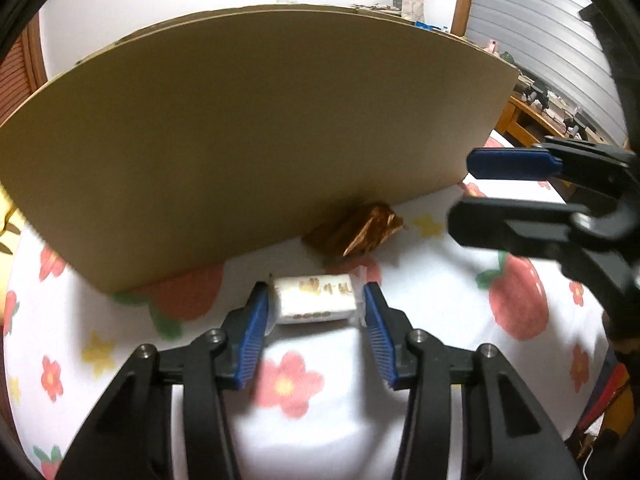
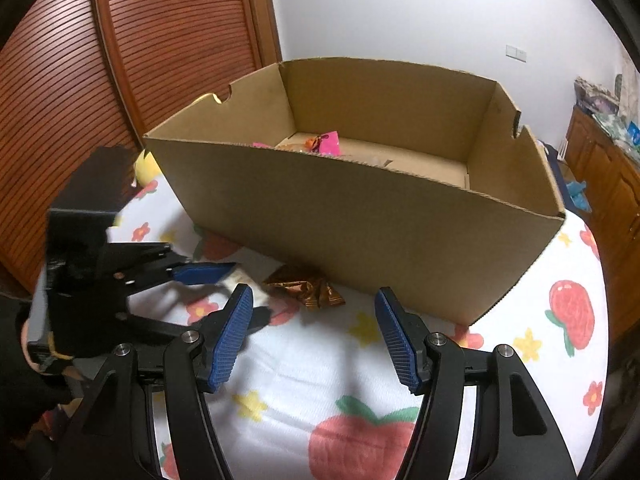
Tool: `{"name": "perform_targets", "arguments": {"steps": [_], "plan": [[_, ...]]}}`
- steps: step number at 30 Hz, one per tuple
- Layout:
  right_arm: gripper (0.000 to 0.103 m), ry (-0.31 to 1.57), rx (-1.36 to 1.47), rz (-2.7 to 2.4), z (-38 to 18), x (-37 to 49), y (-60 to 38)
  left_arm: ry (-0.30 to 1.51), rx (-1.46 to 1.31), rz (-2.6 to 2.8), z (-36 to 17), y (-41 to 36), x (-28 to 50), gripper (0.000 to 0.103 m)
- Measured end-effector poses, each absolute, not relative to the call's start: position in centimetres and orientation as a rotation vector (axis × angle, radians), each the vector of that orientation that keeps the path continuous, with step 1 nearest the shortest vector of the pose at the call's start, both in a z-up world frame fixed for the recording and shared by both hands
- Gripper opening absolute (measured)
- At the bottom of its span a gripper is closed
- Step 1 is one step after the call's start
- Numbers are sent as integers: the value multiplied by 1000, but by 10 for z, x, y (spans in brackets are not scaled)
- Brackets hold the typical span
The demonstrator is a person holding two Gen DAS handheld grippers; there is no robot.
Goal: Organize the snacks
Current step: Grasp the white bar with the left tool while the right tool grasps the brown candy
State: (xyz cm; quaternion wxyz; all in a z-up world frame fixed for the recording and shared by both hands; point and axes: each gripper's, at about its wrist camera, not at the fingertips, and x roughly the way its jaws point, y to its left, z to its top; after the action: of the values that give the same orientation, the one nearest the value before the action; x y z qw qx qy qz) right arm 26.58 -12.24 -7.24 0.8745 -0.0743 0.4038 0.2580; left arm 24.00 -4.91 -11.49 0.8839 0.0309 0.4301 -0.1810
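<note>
A white wrapped snack (image 1: 315, 298) lies on the strawberry-print cloth (image 1: 400, 412) between the fingers of my left gripper (image 1: 316, 304), which is open around it; the pads look just beside its ends. A brown foil snack (image 1: 354, 230) lies just beyond, against the wall of a large cardboard box (image 1: 240, 152). In the right wrist view the box (image 2: 360, 220) is open on top with pink and orange snacks (image 2: 326, 143) inside. My right gripper (image 2: 314, 304) is open and empty, hovering near the brown foil snack (image 2: 306, 286). The left gripper (image 2: 200, 276) shows at the left.
A wooden louvred door (image 2: 120, 60) stands behind the box at the left. A wooden cabinet (image 2: 600, 168) with clutter is at the right. A yellow object (image 2: 144, 168) lies by the box's left corner. The right gripper (image 1: 516, 192) enters the left wrist view from the right.
</note>
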Motion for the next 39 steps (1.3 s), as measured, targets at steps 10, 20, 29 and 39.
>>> {"name": "perform_targets", "arguments": {"steps": [10,20,29,39], "plan": [[65,887,-226,551,-97,285,-93,841,-18,-344,-100,-14,210,46],[65,932,-301,565,-118,293,-72,808,-62,-316,-97,11,197,46],[51,951,-307,575,-124,297,-68,813,-76,-313,-95,16,193,47],[25,928,-320,544,-120,290,-69,817,-85,-313,-92,18,188,47]]}}
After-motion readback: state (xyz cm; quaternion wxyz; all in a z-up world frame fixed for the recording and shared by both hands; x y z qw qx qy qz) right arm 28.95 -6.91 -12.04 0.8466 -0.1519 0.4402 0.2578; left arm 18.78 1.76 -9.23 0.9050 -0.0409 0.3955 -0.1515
